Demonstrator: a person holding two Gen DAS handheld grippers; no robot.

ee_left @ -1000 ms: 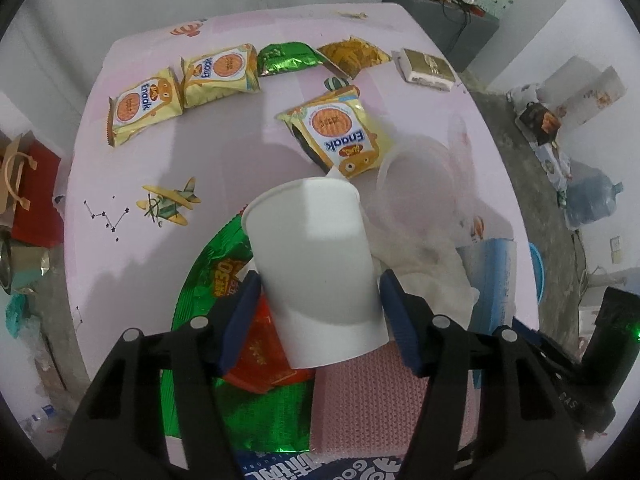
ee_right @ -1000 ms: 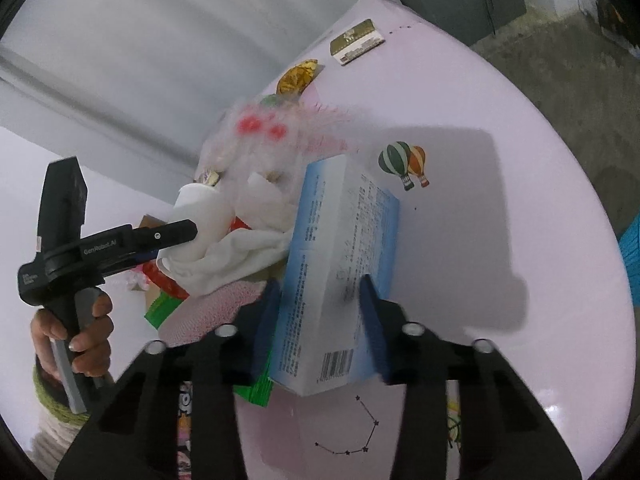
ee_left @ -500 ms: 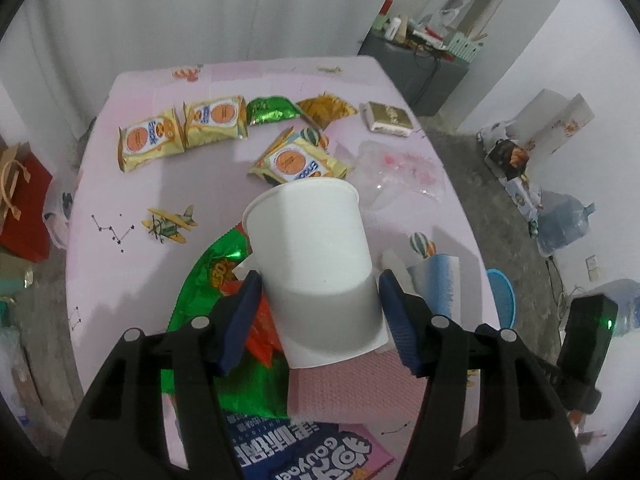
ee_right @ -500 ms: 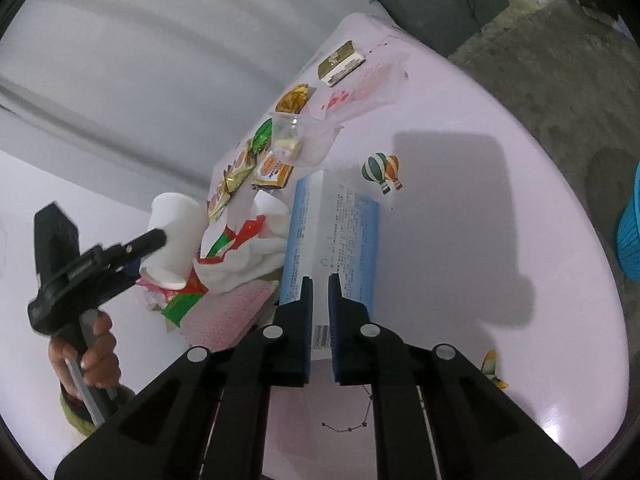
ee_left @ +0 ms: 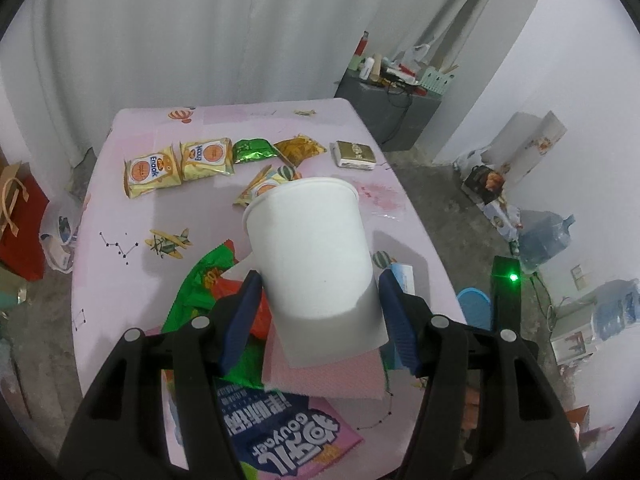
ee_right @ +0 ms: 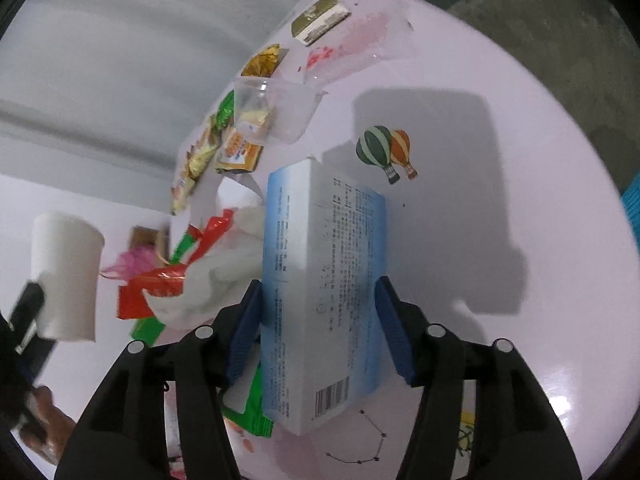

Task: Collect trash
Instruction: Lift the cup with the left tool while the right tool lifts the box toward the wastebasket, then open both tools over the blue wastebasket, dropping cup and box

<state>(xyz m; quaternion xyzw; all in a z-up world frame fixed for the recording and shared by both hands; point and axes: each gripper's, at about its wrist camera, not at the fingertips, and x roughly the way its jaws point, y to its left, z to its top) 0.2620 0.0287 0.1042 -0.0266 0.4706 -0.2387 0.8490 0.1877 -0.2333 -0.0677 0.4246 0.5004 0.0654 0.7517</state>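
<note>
Pink cartoon-print surface strewn with snack packets, grey curtain behind. Plain white paper cup clamped in left gripper jaws; blue-white carton gripped by right gripper.

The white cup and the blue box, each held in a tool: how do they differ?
The white paper cup is round, plain and open-topped; the blue box is flat-sided, rectangular and printed with text and a barcode. The cup sits in the left tool, the box in the right tool. Both are gripped.
</note>
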